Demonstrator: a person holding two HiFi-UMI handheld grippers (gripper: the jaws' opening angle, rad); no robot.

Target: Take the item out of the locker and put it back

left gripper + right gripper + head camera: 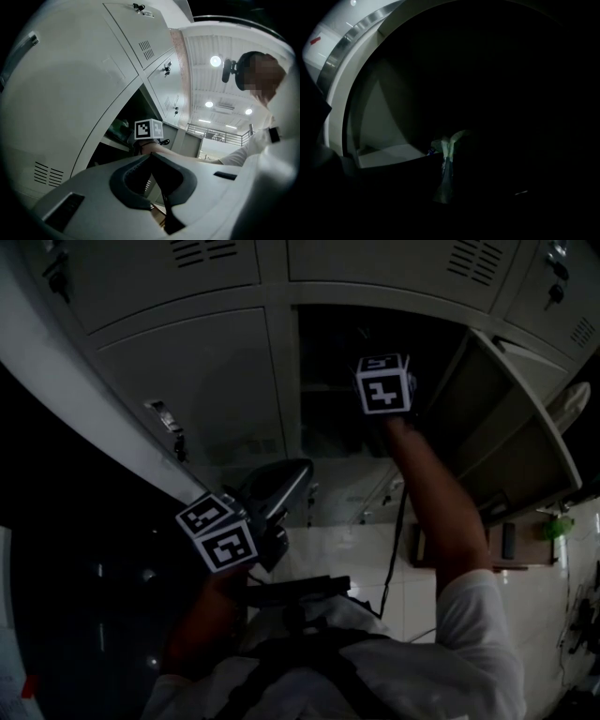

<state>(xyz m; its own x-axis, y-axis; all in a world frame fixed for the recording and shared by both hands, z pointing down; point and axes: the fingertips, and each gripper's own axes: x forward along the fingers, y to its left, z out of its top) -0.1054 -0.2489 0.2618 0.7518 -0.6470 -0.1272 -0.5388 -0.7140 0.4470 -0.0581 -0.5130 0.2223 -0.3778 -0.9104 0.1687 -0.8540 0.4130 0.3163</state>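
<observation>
Right gripper view, deep in the dark: the right gripper (446,161) is nipped narrow on a thin pale-green crinkly packet (449,143), just above the shelf (389,154) inside the open grey metal locker (511,427). The left gripper (151,157) hangs outside, jaws together, empty. I'd call this the take-out; next comes a straight draw clear of the doorway.

The locker (281,381) stands open, dark inside; in there a thin, pale greenish item (449,144) sits pinched in the right hand-held gripper (446,161).
</observation>
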